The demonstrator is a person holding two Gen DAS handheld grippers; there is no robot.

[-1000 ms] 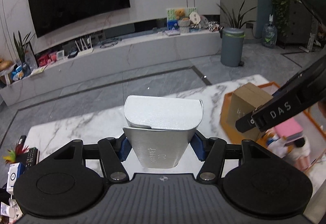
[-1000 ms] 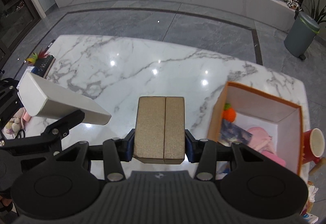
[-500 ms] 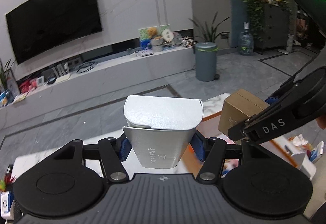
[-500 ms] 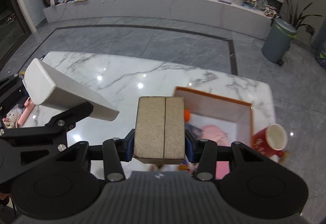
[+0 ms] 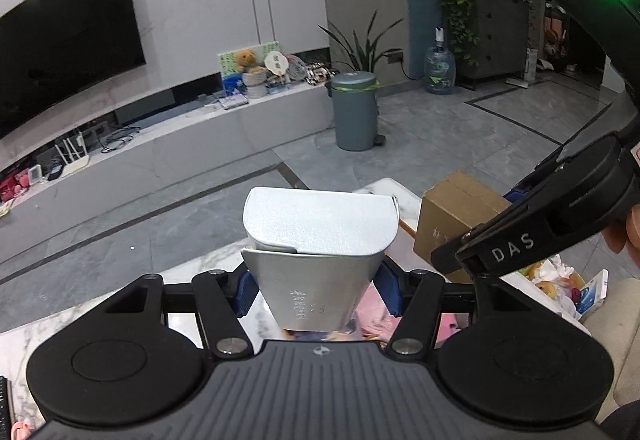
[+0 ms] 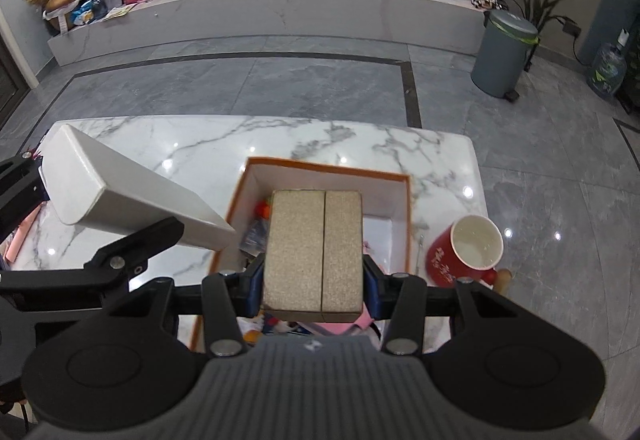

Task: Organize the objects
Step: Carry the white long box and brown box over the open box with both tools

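Hovering over the open orange-rimmed white storage box, the small brown cardboard carton sits clamped between the blue pads of the right hand-held gripper, so this looks like the drop-off step. Next it would need lowering into a free spot among the pink and orange items before the jaws part. The left hand-held gripper grasps a white rounded paper package just beside, awaiting its turn. A red mug stands on the marble bench near the box.
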